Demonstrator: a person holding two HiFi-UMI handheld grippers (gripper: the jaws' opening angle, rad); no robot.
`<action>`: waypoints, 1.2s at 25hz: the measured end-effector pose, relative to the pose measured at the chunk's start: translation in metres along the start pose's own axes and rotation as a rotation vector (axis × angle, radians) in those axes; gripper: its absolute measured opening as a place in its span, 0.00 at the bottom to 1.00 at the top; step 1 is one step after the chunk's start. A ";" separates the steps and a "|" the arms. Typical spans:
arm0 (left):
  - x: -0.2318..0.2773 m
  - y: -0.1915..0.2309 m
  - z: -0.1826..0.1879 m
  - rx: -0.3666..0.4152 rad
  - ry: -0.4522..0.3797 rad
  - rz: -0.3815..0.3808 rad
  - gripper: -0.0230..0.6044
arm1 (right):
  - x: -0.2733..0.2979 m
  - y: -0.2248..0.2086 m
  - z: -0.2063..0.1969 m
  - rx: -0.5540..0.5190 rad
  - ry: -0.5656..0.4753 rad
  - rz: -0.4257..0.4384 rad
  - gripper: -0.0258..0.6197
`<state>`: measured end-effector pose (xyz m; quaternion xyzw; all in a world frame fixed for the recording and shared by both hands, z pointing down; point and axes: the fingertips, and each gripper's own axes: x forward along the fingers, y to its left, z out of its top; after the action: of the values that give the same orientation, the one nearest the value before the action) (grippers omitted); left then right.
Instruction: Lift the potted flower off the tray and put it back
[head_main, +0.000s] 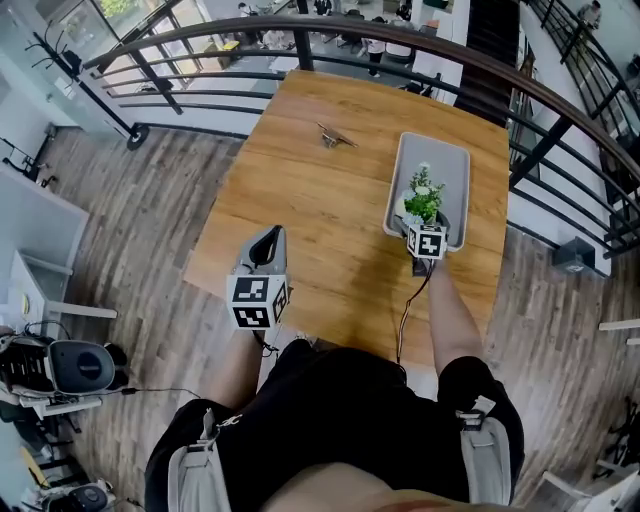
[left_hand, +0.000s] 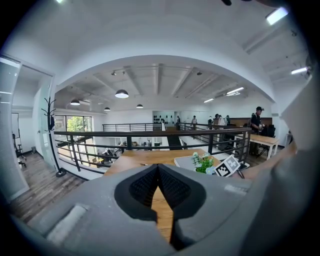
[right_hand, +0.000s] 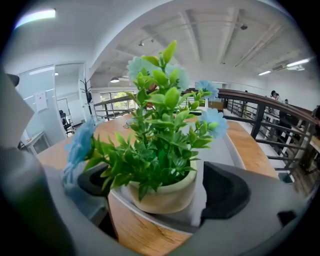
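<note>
The flower (head_main: 423, 197) (right_hand: 160, 145), green leaves with pale blue blooms in a cream pot (right_hand: 167, 194), stands on the near end of the grey tray (head_main: 432, 150) (right_hand: 227, 150). The right gripper (head_main: 425, 222) (right_hand: 157, 185) reaches over the tray's near rim with its jaws spread wide, one dark pad on each side of the pot. The right-hand pad (right_hand: 225, 190) stands clear of the pot wall; leaves partly cover the other pad, so contact there cannot be told. The tray lies lengthwise on the far right part of the wooden counter (head_main: 320, 200) (right_hand: 248, 145). A small metal object (head_main: 336, 137) rests on the counter near its far edge, well apart from the tray on its left. The left gripper (head_main: 268, 238) (left_hand: 158, 172) hangs over the near left part of the counter, its jaws pressed together at the tips with nothing between them. A dark railing (head_main: 400, 40) curves round the counter's far side.
</note>
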<state>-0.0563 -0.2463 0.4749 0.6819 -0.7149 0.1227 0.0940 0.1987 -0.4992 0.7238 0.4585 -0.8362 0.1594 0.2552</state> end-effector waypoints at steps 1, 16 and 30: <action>-0.001 0.001 0.000 -0.002 0.000 0.002 0.06 | 0.001 -0.002 -0.001 0.006 0.008 -0.008 0.86; 0.003 0.015 0.008 -0.025 -0.046 -0.060 0.06 | -0.034 0.002 0.020 0.061 -0.038 -0.086 0.71; 0.024 -0.007 0.029 -0.018 -0.100 -0.223 0.06 | -0.119 0.004 0.098 0.042 -0.235 -0.189 0.67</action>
<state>-0.0496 -0.2784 0.4548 0.7617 -0.6394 0.0707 0.0775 0.2218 -0.4644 0.5755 0.5558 -0.8100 0.0974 0.1599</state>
